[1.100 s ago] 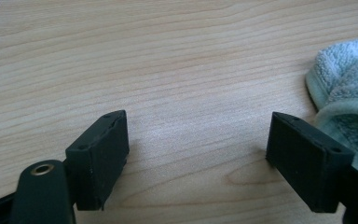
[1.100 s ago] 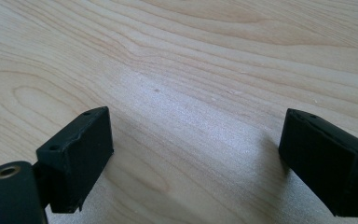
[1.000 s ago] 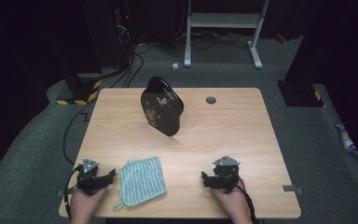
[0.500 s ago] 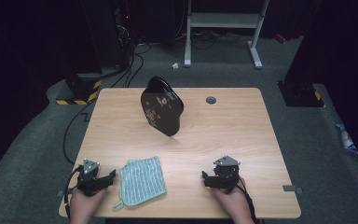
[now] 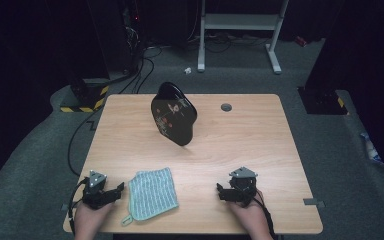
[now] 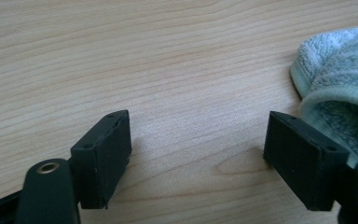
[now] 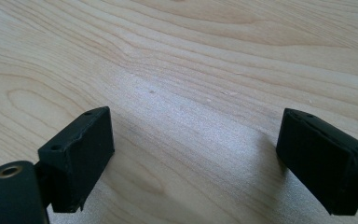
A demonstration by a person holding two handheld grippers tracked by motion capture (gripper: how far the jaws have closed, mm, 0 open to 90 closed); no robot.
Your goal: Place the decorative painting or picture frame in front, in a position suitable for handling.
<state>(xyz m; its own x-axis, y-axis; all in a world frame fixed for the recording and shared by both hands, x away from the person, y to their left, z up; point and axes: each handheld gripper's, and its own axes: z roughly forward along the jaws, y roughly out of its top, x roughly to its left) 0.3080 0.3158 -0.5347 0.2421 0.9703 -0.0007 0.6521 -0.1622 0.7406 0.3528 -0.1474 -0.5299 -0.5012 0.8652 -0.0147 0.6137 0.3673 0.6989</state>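
Resting low on the table [image 5: 260,150] at the lower left of the high view, the left gripper [image 5: 111,192] has its jaws spread wide with nothing between them, and its own view confirms it: bare wood grain lies in the gap, while the pale green cloth [image 6: 340,88] bulges in from the right edge, just beside the right-hand jaw and perhaps brushing it, though I cannot be sure of contact. Over at the lower middle-right of the high view the right gripper [image 5: 225,192] sits the same way, jaws released and parted over plain tabletop, well apart from the cloth [image 5: 151,194], which lies flat between the two hands near the bottom edge of the table, nearer the left one, with a small loop at its lower corner. Farther up, toward the upper centre of the frame, a dark glossy plate [image 5: 173,120] with a painted pattern stands tilted on its edge. To my eye this is the very start: both hands are parked and nothing is taken hold of yet. The likely next move is for the left gripper to slide toward the cloth's near edge and pinch a fold. From above you get the whole layout and the plate; the left gripper view gives the terry weave and hemmed edge up close.
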